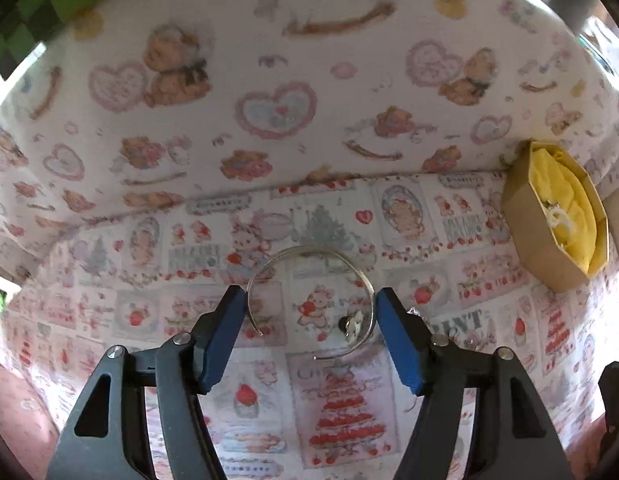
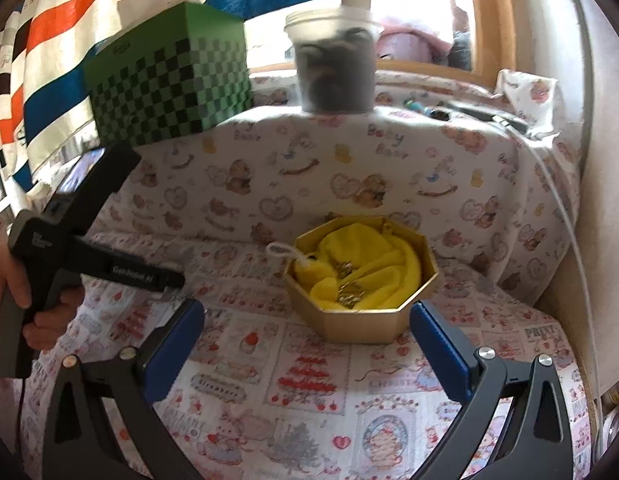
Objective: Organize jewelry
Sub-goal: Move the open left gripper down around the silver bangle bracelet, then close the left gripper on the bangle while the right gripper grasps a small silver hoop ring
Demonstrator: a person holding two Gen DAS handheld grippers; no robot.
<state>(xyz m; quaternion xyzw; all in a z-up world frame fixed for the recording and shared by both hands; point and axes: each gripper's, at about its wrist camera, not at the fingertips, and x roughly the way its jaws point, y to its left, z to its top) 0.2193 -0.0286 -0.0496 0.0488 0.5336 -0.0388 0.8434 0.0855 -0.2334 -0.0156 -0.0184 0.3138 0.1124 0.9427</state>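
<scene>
We have the left tongs spread wide and holding nothing, their blue pads flanking a thin silver bangle that lies flat on the printed cloth of the bench, with a small charm near its open ends. The worst risk we see is the close itself: the bangle is an open wire loop, so squeezing across its width could spring it inward, let it skate out from between the pads, or pinch the cloth along with it. The pads appear to sit just outside the loop, though we cannot tell whether they touch it. Our right tongs are also wide and empty, facing the gold octagonal box lined with yellow fabric, where a few gold pieces already rest. Carrying the bangle there, we could snag its ends on that loose fabric, or nudge the light box aside.
</scene>
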